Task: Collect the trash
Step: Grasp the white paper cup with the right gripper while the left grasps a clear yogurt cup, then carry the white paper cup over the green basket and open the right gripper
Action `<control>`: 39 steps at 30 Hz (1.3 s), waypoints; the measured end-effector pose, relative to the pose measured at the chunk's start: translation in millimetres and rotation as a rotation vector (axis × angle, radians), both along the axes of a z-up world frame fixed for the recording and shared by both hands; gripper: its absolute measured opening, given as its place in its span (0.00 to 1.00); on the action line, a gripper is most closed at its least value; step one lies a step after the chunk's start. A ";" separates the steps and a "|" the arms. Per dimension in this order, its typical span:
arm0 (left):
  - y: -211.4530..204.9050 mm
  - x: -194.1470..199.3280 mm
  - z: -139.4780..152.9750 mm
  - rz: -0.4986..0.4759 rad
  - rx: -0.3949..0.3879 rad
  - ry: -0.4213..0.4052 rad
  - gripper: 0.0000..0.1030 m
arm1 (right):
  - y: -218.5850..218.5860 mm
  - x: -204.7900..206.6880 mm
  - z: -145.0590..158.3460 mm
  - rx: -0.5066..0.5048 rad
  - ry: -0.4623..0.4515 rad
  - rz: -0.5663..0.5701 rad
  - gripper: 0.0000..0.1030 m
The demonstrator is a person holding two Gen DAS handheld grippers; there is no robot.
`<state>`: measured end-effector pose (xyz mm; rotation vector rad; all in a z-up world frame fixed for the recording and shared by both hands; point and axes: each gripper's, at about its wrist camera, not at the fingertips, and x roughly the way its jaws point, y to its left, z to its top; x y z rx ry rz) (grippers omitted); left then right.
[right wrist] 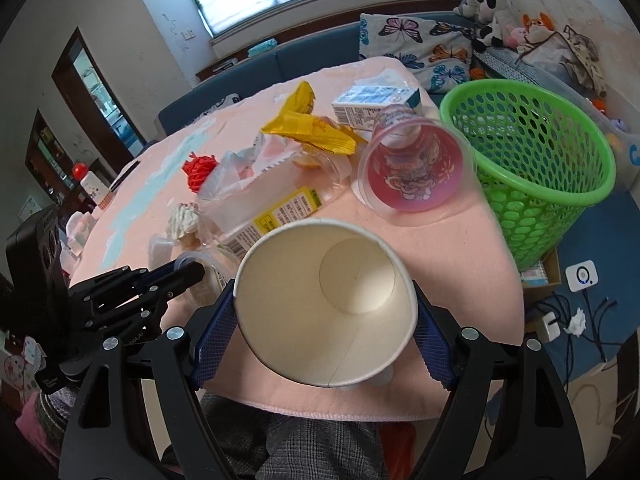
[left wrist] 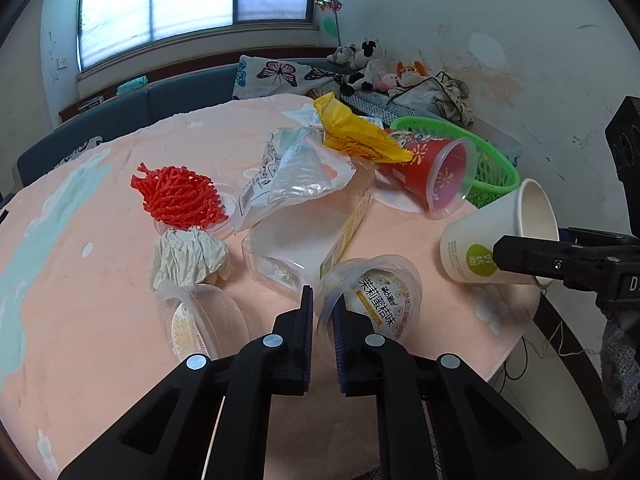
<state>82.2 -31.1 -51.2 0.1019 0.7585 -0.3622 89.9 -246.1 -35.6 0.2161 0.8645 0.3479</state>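
Note:
Trash lies on a table with a pink cloth. My right gripper is shut on a white paper cup, held above the table's near edge; the cup also shows in the left wrist view. My left gripper is nearly closed on the rim of a clear jelly cup lying on its side. A green mesh basket stands at the table's right edge. A red plastic cup lies beside it.
Also on the cloth are a red foam net, a crumpled tissue, a clear plastic box, a yellow wrapper, a milk carton and a second jelly cup. A sofa with cushions is behind.

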 end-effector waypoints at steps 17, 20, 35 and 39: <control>-1.2 4.1 60.0 -0.018 -0.075 -0.074 0.08 | -26.2 9.7 72.2 0.093 -0.121 0.036 0.77; -6.7 15.1 74.8 -0.027 -0.082 -0.089 0.08 | -44.7 20.4 89.9 0.093 -0.166 0.000 0.77; -56.0 84.9 122.4 -0.054 -0.078 -0.123 0.08 | -158.5 141.0 13.4 0.036 0.021 -0.212 0.77; -71.2 101.8 124.9 -0.055 -0.068 -0.117 0.08 | -173.5 164.1 -25.6 0.038 0.121 -0.236 0.77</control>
